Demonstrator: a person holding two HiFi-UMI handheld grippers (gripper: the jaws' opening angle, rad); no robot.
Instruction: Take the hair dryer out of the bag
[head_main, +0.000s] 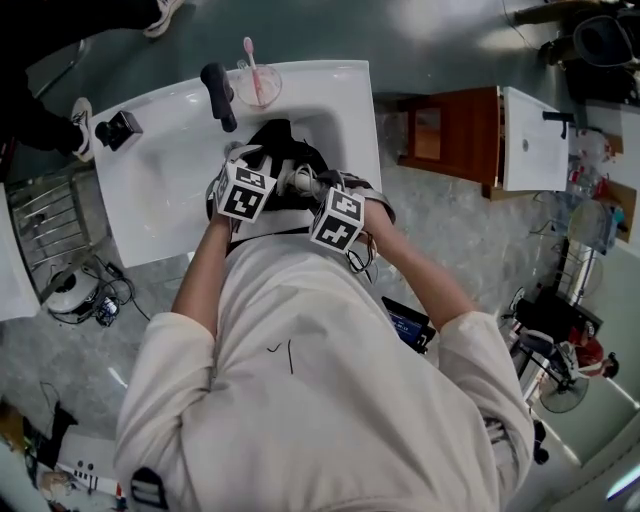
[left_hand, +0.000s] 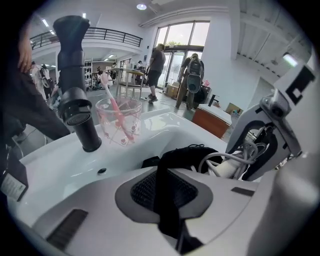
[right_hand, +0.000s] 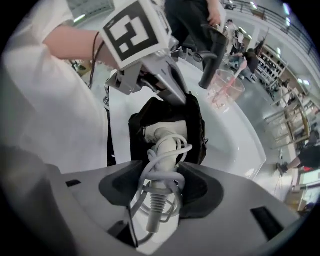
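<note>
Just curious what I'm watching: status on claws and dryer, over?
Left claw shut on bag. Right claw shut on hair dryer handle. Dryer head in bag mouth; cord wound round handle.

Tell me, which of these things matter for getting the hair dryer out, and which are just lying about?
Part of the job:
- hair dryer, gripped at its cord-wrapped handle by the right tongs
- black bag, its edge pinched in the left tongs

Just lying about:
- black faucet
- clear cup with a pink toothbrush
- white sink
</note>
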